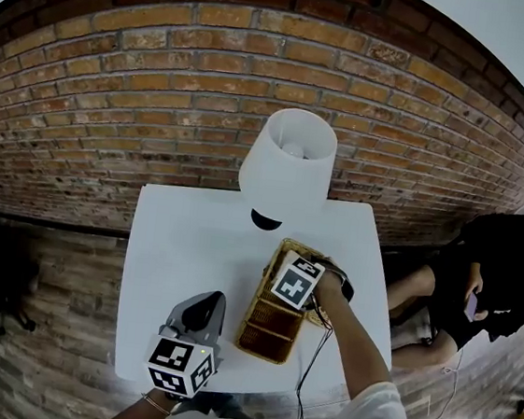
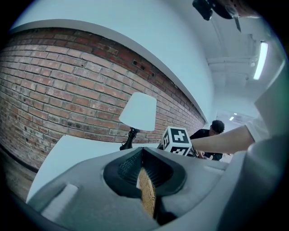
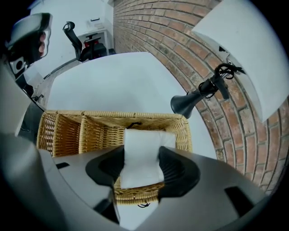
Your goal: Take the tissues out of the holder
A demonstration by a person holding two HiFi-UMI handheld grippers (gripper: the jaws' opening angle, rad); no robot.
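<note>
Pinching the white tissues (image 3: 141,149) by their two sides, the right claw (image 3: 141,166) has its dark pads pressed into the soft pack. The pack stands upright in the end compartment of the wicker holder (image 3: 86,133), the one nearest the lamp (image 3: 208,85). The left claw (image 2: 143,164) is closed on a thin wicker wall of the holder (steadying it, I judge) at the near end.

So the step in hand is the grasp itself; the pack is not lifted yet. The next move calls for a straight pull upward, clear of the rim, while the left claw holds the light basket down so it does not rise with the pack.

In the head view the right forearm (image 1: 351,347) reaches forward over the white desk (image 1: 178,241), wrist bent down so the claw points into the holder. The left claw sits low near the desk's front edge, angled toward the basket.
</note>
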